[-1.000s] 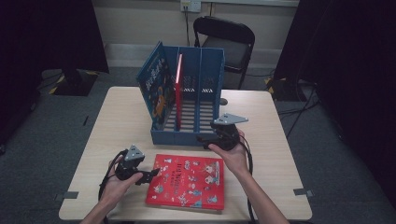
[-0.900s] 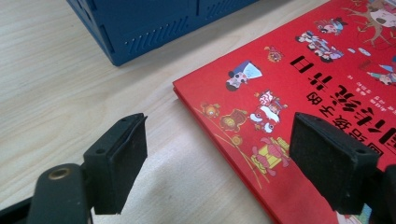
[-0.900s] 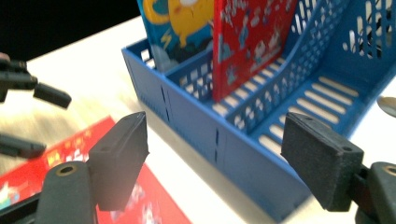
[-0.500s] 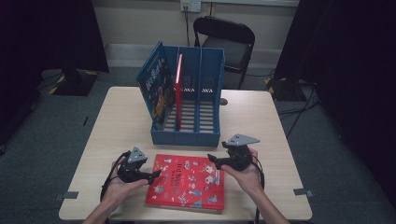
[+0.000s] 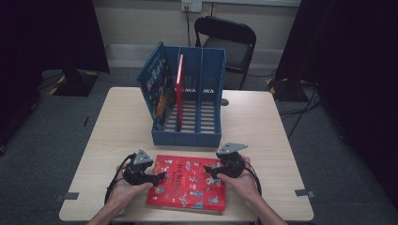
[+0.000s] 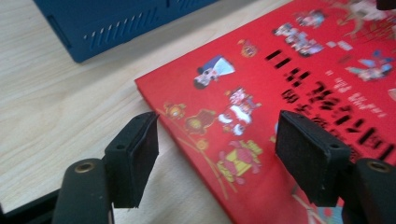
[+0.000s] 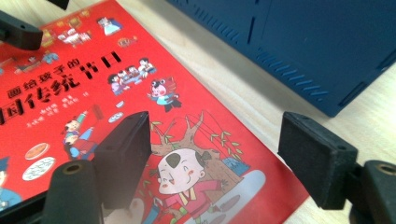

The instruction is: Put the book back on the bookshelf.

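A red picture book (image 5: 187, 183) lies flat on the table's near side. My left gripper (image 5: 158, 177) is low at its left edge. In the left gripper view its jaws (image 6: 217, 140) straddle that edge of the red book (image 6: 289, 79), one pad over bare wood and one over the cover. They have just been closing and are still apart, touching nothing. My right gripper (image 5: 210, 170) is at the book's right edge. Its open jaws (image 7: 215, 140) span the red book (image 7: 93, 74) and the table beside it.
A blue file rack (image 5: 197, 133) stands just behind the book, holding a leaning blue book (image 5: 157, 89) and an upright red book (image 5: 179, 86). The rack's front wall (image 7: 299, 42) is close to my right gripper. A black chair (image 5: 227, 40) stands beyond the table.
My right gripper has come down and toward the near side, from in front of the rack to the book's right edge. My left gripper has stayed at the left edge.
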The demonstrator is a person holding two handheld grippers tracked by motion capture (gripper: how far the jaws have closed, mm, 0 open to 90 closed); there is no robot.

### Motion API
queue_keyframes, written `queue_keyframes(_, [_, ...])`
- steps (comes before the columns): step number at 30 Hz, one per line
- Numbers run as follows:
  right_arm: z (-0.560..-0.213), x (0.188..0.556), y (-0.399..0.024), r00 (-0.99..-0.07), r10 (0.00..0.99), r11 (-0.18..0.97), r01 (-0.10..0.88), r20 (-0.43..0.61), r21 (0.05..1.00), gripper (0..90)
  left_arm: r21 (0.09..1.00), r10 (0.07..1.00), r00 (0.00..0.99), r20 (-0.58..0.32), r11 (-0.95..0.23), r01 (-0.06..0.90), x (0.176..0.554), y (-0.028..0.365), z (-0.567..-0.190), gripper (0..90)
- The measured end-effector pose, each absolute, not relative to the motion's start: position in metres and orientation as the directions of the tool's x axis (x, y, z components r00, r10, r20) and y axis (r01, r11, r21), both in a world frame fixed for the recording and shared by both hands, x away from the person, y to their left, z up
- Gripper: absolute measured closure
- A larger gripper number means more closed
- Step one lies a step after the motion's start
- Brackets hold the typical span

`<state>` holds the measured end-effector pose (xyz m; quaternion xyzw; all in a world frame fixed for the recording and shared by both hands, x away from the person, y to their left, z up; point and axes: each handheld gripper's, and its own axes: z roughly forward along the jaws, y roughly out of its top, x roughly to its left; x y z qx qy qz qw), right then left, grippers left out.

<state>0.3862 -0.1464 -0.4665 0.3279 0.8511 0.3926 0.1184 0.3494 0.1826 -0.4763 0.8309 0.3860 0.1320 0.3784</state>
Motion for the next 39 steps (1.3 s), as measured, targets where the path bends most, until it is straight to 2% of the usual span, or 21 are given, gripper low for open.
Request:
queue_keyframes(4, [-0.469,0.386,-0.145,-0.765,0.641,0.489,0.466,0.058,0.737,24.1,0.737,0.750,0.656,-0.084,-0.397,0.548,0.350,0.180,-0.478,32.6])
queue_keyframes(10, [-0.470,0.381,-0.141,-0.792,0.610,0.549,0.418,-0.006,0.724,27.9,0.762,0.746,0.661,-0.084,-0.379,0.525,0.348,0.178,-0.482,32.3])
queue_keyframes(16, [-0.470,0.379,-0.140,-0.784,0.620,0.550,0.421,-0.015,0.721,28.4,0.753,0.748,0.649,-0.139,-0.345,0.560,0.351,0.182,-0.484,31.0])
queue_keyframes(20, [-0.470,0.374,-0.142,-0.781,0.624,0.545,0.423,-0.014,0.724,28.7,0.710,0.755,0.627,-0.192,-0.335,0.620,0.356,0.183,-0.482,30.2])
queue_keyframes(23, [-0.472,0.369,-0.144,-0.782,0.623,0.538,0.411,-0.020,0.736,29.2,0.706,0.759,0.629,-0.169,-0.352,0.614,0.357,0.180,-0.479,30.5])
queue_keyframes(27, [-0.471,0.362,-0.148,-0.787,0.616,0.541,0.410,-0.014,0.734,29.1,0.720,0.773,0.626,-0.107,-0.374,0.585,0.356,0.175,-0.476,40.0])
queue_keyframes(33, [-0.471,0.357,-0.151,-0.801,0.598,0.550,0.400,-0.012,0.733,28.2,0.728,0.769,0.630,-0.107,-0.370,0.576,0.362,0.173,-0.477,40.3])
queue_keyframes(36, [-0.471,0.366,-0.150,-0.786,0.618,0.535,0.417,-0.004,0.734,24.1,0.730,0.763,0.638,-0.106,-0.376,0.571,0.365,0.171,-0.477,40.4])
queue_keyframes(39, [-0.469,0.372,-0.149,-0.766,0.642,0.509,0.434,0.008,0.743,23.7,0.734,0.759,0.643,-0.103,-0.378,0.564,0.368,0.168,-0.477,40.7])
